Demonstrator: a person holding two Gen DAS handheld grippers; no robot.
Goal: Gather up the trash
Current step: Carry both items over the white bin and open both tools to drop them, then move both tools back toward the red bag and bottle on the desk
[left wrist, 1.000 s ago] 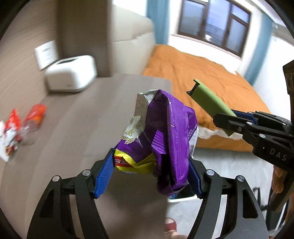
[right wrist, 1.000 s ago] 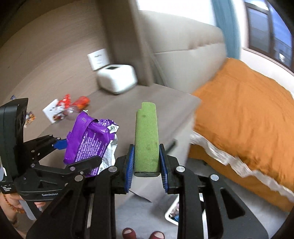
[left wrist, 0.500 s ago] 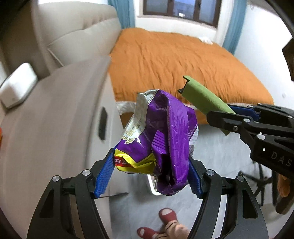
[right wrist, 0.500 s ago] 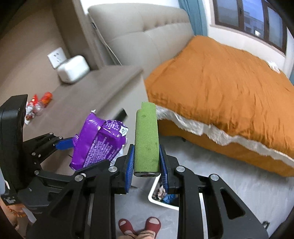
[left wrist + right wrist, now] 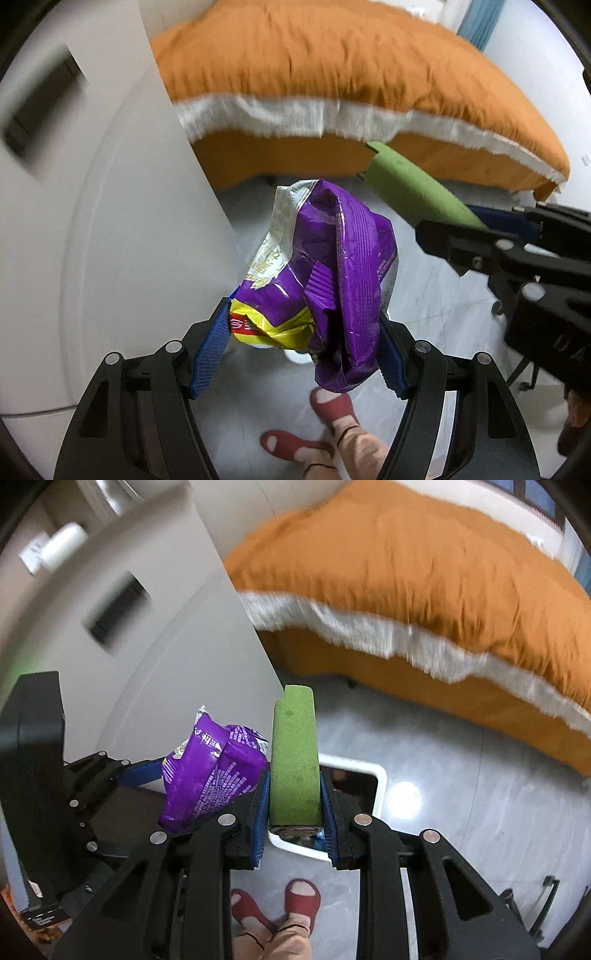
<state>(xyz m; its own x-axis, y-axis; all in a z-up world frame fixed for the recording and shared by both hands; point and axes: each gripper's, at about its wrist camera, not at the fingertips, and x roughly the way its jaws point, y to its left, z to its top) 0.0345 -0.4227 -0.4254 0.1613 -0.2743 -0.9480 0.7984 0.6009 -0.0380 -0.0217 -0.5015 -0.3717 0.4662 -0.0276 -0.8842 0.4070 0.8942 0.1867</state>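
Blue-padded fingers (image 5: 208, 349) of left gripper (image 5: 295, 354) clamped on crumpled purple foil snack bag (image 5: 328, 273); right gripper (image 5: 293, 801) pinched tight around green foam-covered cylinder (image 5: 294, 753).

Both held in the air above grey glossy floor (image 5: 461, 812), beside corner of white cabinet (image 5: 110, 221), snack bag just left of cylinder. White rectangular bin (image 5: 364, 775) directly under right gripper, near orange-covered bed (image 5: 406, 572). Red slippers (image 5: 301, 897) at bottom edge.

- Left gripper (image 5: 299, 354): black angular frame, silver screws, ribbed blue pads on its fingers (image 5: 208, 350).
- Right gripper (image 5: 295, 808): same black frame, blue pads.
- Feet (image 5: 299, 897): red open-toed slippers.
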